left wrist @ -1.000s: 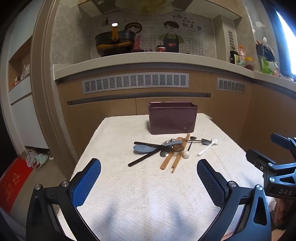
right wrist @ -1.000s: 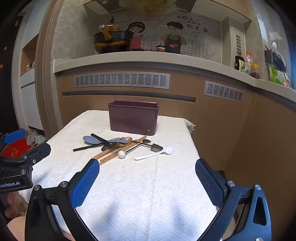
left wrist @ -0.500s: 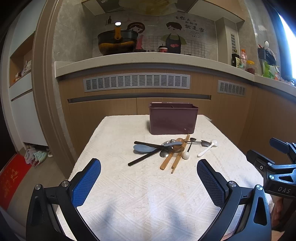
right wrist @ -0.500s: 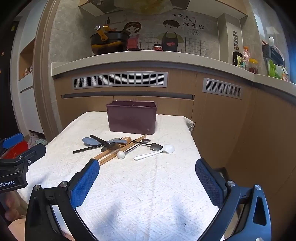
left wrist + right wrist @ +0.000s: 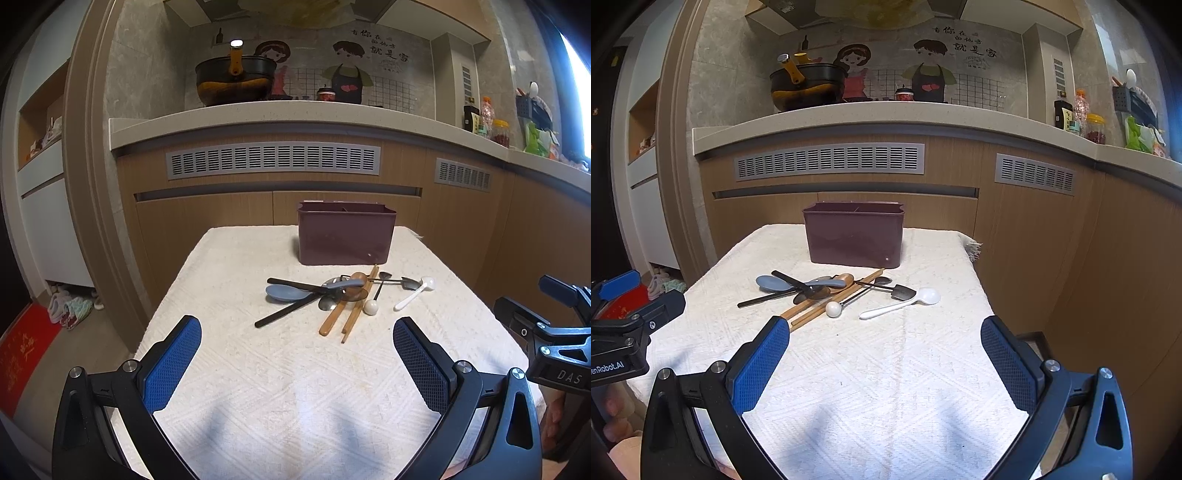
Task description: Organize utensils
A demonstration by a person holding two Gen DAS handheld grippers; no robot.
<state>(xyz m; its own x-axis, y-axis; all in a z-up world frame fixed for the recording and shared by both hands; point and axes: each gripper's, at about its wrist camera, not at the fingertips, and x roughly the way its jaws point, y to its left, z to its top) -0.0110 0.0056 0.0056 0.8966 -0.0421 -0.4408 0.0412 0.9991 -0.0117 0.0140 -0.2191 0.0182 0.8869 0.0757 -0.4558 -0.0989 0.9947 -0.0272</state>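
Both tools hang above the near part of a bench [image 5: 229, 266] covered in a white woven cloth. The left hand-held gripper [image 5: 297, 360] has its blue-padded fingers [image 5: 171, 363] spread wide apart with nothing between them, and the right hand-held gripper [image 5: 884, 363] is likewise wide apart and empty. In the left wrist view the right tool's black frame shows at the right edge; in the right wrist view the left tool shows at the left edge. The utensils lie in a loose heap on the cloth beyond both grippers, just near of a dark maroon holder box [image 5: 346, 238] that stands upright toward the far end of the bench. In the heap, a grey-blue spoon [image 5: 286, 292] lies at the left with a black utensil [image 5: 282, 314] crossing by it, a pair of wooden chopsticks [image 5: 356, 312] angles from the box toward the near side, and a thin metal stirrer with a white ball end [image 5: 370, 307] rests beside them. A white spoon [image 5: 901, 303] lies at the right of the heap, apart from the chopsticks, next to a small dark shovel-shaped spoon [image 5: 903, 291]. Behind the bench runs a wooden cabinet front with grey vent grilles, and a black wok [image 5: 236, 79] sits on the counter above.
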